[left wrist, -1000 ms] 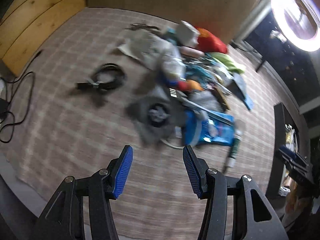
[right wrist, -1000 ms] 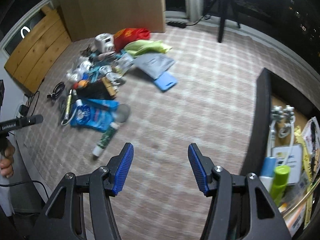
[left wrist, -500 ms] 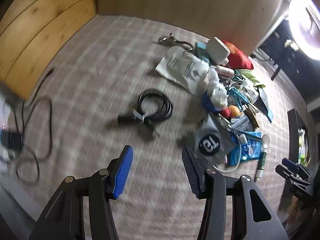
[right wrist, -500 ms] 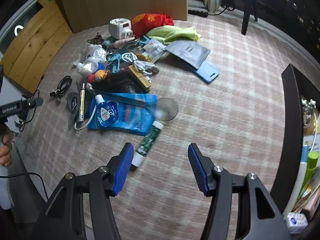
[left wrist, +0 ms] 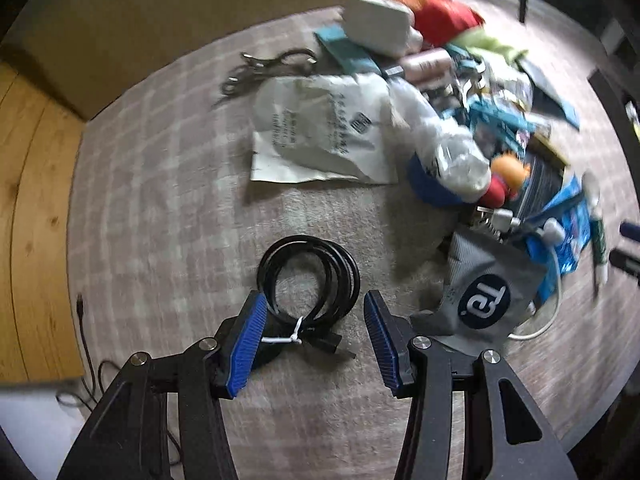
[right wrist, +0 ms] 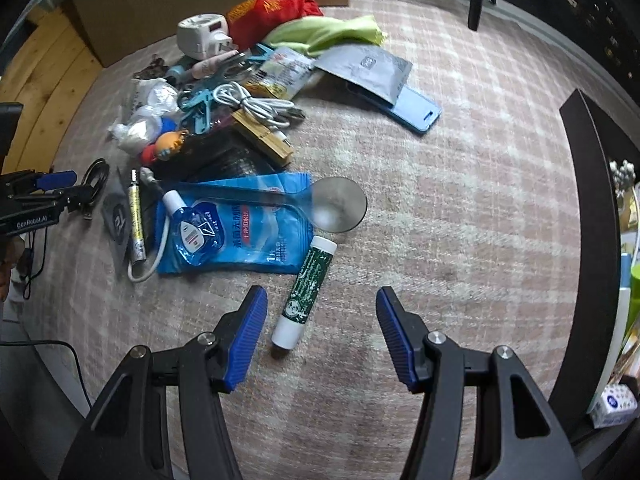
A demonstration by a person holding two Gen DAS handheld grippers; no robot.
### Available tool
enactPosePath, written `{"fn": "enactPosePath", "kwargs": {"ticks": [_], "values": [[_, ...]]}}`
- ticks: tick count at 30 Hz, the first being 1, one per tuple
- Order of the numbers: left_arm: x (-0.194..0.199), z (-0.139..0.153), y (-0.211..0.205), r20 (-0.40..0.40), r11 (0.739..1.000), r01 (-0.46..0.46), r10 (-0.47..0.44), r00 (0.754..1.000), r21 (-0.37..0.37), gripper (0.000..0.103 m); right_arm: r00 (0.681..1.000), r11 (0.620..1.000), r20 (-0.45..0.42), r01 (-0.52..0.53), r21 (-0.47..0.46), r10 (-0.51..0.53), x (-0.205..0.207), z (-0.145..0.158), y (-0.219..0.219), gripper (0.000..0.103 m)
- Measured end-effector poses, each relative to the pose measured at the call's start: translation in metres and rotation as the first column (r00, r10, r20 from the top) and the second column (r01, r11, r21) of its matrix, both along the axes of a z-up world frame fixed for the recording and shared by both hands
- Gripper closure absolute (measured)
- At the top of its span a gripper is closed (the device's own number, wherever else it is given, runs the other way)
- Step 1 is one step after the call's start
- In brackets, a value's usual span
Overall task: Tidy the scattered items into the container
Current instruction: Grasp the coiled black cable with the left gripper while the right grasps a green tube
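My left gripper (left wrist: 316, 336) hangs with its jaws spread and nothing pinched, the coiled black cable (left wrist: 310, 284) lying on the carpet just ahead and partly between its blue pads. My right gripper (right wrist: 320, 334) is likewise released, the green-and-white tube (right wrist: 306, 292) resting between its fingertips, untouched. Beyond both, clutter sprawls across the pale checked carpet (right wrist: 460, 208), with the dark container (right wrist: 592, 216) off to my right and wood panelling (left wrist: 32, 216) far left.
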State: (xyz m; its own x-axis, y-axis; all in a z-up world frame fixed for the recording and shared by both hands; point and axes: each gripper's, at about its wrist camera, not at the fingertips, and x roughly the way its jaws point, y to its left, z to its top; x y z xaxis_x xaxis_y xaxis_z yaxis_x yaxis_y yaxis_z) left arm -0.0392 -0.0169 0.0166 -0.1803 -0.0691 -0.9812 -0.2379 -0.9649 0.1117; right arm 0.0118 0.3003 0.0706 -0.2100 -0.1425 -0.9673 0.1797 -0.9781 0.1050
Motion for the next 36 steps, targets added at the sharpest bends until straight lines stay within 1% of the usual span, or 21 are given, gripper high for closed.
{"fn": "enactPosePath", "kwargs": {"ticks": [4, 8, 12, 14, 16, 17, 18, 19, 21, 22, 24, 30, 36], "values": [[-0.004, -0.011, 0.002, 0.024, 0.999, 0.030, -0.029, 0.999, -0.034, 0.055, 1.000, 1.000, 0.019, 0.011, 0.006, -0.012, -0.002, -0.005, -0.006, 0.047], [-0.008, -0.013, 0.005, 0.028, 0.997, 0.062, -0.061, 0.998, -0.035, 0.057, 0.999, 0.999, 0.033, 0.014, 0.029, -0.015, -0.005, -0.010, -0.015, 0.047], [-0.010, -0.016, 0.011, 0.036, 0.995, 0.090, -0.089, 0.995, -0.033, 0.065, 0.998, 0.999, 0.059, 0.032, 0.039, -0.034, -0.011, -0.016, -0.020, 0.047], [-0.011, -0.016, 0.013, 0.038, 0.994, 0.109, -0.108, 0.993, -0.028, 0.067, 0.997, 0.998, 0.072, 0.038, 0.046, -0.042, -0.013, -0.020, -0.020, 0.048], [-0.013, -0.016, 0.013, 0.046, 0.994, 0.112, -0.111, 0.993, -0.009, 0.074, 0.996, 0.998, 0.079, 0.048, 0.048, -0.051, -0.014, -0.022, -0.019, 0.049], [-0.013, -0.016, 0.014, 0.050, 0.993, 0.115, -0.115, 0.992, 0.003, 0.077, 0.995, 0.998, 0.081, 0.051, 0.048, -0.055, -0.015, -0.022, -0.018, 0.051], [-0.012, -0.016, 0.015, 0.052, 0.992, 0.124, -0.124, 0.991, 0.012, 0.083, 0.995, 0.997, 0.081, 0.054, 0.051, -0.058, -0.016, -0.022, -0.017, 0.055], [-0.012, -0.016, 0.018, 0.045, 0.991, 0.133, -0.133, 0.990, 0.009, 0.084, 0.995, 0.997, 0.080, 0.057, 0.058, -0.061, -0.016, -0.021, -0.017, 0.058], [-0.010, -0.016, 0.021, 0.031, 0.990, 0.142, -0.141, 0.989, -0.001, 0.085, 0.996, 0.995, 0.073, 0.053, 0.089, -0.060, -0.016, -0.021, -0.017, 0.072], [-0.009, -0.016, 0.022, 0.023, 0.989, 0.147, -0.147, 0.989, -0.005, 0.087, 0.996, 0.994, 0.069, 0.052, 0.098, -0.059, -0.015, -0.021, -0.015, 0.075], [-0.008, -0.015, 0.023, 0.016, 0.990, 0.143, -0.143, 0.990, 0.000, 0.088, 0.997, 0.993, 0.062, 0.048, 0.107, -0.055, -0.015, -0.020, -0.011, 0.088], [-0.008, -0.013, 0.016, 0.014, 0.995, 0.088, -0.089, 0.996, 0.046, 0.090, 0.995, 0.997, 0.077, 0.063, 0.043, -0.066, -0.013, -0.018, -0.003, 0.088], [-0.006, 0.005, 0.001, -0.013, 0.996, 0.012, -0.011, 1.000, 0.091, 0.093, 0.997, 0.998, 0.043, 0.056, 0.009, -0.056, -0.006, -0.002, 0.000, 0.088]]}}
